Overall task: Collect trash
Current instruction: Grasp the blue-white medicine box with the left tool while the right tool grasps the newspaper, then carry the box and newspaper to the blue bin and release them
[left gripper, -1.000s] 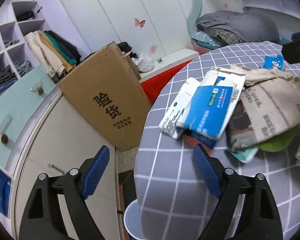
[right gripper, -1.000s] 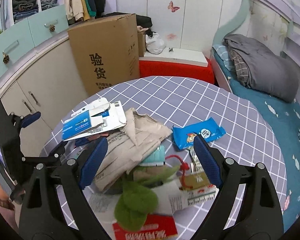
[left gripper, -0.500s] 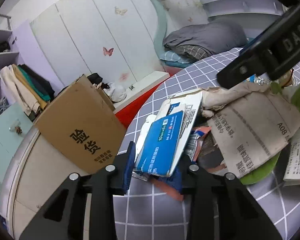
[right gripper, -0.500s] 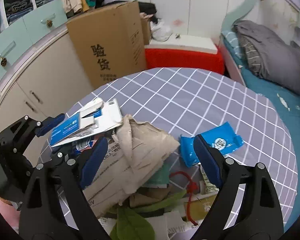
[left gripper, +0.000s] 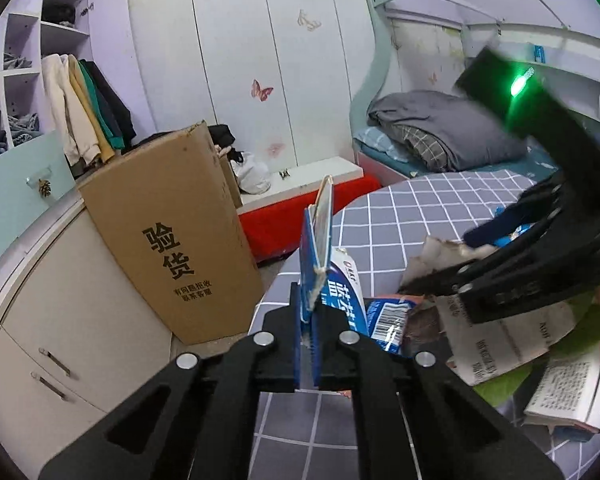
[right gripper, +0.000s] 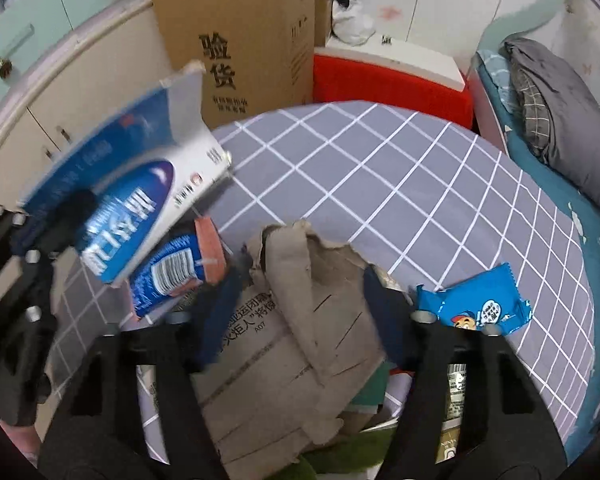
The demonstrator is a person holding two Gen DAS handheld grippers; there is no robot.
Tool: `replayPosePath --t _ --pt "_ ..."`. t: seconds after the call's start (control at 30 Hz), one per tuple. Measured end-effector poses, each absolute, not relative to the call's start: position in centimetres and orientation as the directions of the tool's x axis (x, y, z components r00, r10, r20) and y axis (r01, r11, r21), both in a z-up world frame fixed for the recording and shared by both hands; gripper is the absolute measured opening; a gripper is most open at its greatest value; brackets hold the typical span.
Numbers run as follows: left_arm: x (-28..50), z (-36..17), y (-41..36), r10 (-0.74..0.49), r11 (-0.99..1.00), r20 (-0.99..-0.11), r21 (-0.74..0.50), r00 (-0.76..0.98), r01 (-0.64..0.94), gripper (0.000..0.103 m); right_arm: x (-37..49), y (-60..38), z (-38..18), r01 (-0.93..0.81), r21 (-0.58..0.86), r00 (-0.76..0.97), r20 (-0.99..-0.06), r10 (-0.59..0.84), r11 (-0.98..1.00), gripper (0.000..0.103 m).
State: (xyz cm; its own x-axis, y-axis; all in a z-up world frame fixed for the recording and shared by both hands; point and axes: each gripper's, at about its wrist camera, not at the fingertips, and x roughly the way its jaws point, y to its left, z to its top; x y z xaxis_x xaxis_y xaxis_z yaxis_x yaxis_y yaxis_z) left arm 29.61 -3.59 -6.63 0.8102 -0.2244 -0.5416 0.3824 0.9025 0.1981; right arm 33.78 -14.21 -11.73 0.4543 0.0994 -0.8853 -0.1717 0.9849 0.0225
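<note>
On the round table with the grey checked cloth (right gripper: 420, 184), the crumpled newspaper (right gripper: 300, 344) lies lengthwise between the right gripper's (right gripper: 296, 312) half-closed, just-closing fingers, while the left gripper (left gripper: 309, 320) stands clamped on flattened blue cartons (left gripper: 318, 248) upright between its pads.

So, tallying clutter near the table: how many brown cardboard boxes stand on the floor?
2. A tall printed cardboard box leans against the cabinet; a smaller open box sits directly behind it, mostly hidden. Others may be hidden.
</note>
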Motion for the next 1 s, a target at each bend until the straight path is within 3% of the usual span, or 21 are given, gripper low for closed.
replayPosePath --t 0.13,0.27,0.43,0.73,0.87,1.0 --pt "29.2 -6.0 -3.3 -0.232 0.916 -0.533 0.162 0.814 0.368 0.004 33.1 -13.8 -11.3 -0.185 -0.020 0.479 -0.875 0.072 0.982 0.017" --pt "28.8 -5.2 -2.7 -0.222 0.932 -0.526 0.134 0.821 0.338 0.004 31.2 -13.7 -9.2 -0.183 -0.056 0.555 -0.830 0.056 0.981 0.004" --pt "27.7 -3.9 -1.6 -0.246 0.945 -0.526 0.056 0.814 0.322 0.004 28.8 -13.5 -5.9 -0.178 -0.096 0.624 -0.780 0.037 0.979 0.002" --pt "24.5 -1.3 -0.3 -0.248 0.955 -0.490 0.021 0.836 0.295 0.004 25.0 -12.2 -1.3 -0.166 -0.139 0.705 -0.709 0.018 0.976 0.001" --pt "23.3 -0.5 0.5 -0.245 0.958 -0.477 0.013 0.844 0.285 0.004 24.4 -11.6 -0.1 -0.162 -0.132 0.712 -0.702 0.023 0.978 0.002" --pt "22.4 -0.6 0.8 -0.218 0.964 -0.486 0.028 0.846 0.264 0.004 25.5 -12.2 -1.9 -0.130 -0.080 0.644 -0.765 0.023 0.988 0.003"
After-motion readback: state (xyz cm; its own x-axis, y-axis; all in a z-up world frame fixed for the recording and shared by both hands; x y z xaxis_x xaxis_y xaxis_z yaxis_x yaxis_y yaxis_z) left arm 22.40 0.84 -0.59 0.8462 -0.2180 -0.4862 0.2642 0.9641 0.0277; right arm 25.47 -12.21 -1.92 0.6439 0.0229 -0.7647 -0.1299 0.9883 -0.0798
